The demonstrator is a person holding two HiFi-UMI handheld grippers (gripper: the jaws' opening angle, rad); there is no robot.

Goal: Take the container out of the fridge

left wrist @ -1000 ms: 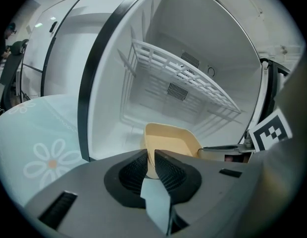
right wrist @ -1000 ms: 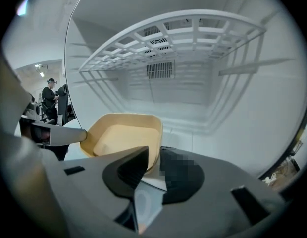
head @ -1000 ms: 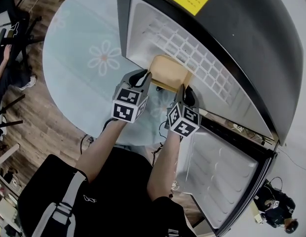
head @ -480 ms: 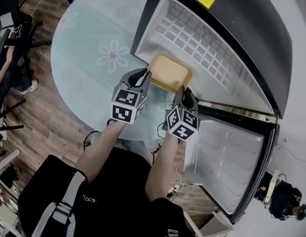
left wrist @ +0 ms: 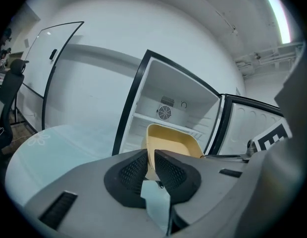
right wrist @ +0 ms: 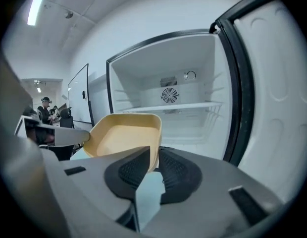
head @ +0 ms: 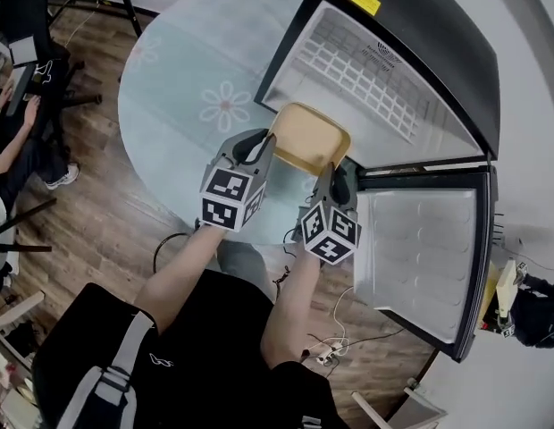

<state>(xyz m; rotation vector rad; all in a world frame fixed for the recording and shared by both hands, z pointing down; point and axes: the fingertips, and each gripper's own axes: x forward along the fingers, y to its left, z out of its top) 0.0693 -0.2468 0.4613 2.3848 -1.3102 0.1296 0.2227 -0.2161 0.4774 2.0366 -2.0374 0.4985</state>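
Note:
A shallow yellow container [head: 308, 138] hangs in the air in front of the open black fridge [head: 411, 70], held from both sides. My left gripper [head: 266, 143] is shut on its left rim, and the container [left wrist: 172, 144] shows past the jaws in the left gripper view. My right gripper [head: 333, 170] is shut on the right rim; in the right gripper view the container [right wrist: 125, 134] is pinched at its near corner. The container looks empty. The fridge's white inside [right wrist: 188, 108] has a wire shelf and nothing on it.
The fridge door [head: 424, 257] stands swung open to my right. A round pale glass table [head: 188, 96] with flower prints lies below and to the left of the container. A person sits at the far left [head: 9, 141], with chairs and stands on the wood floor.
Both grippers have drawn the container back out of the fridge; it now hangs clear of the opening, and the fridge appears farther away.

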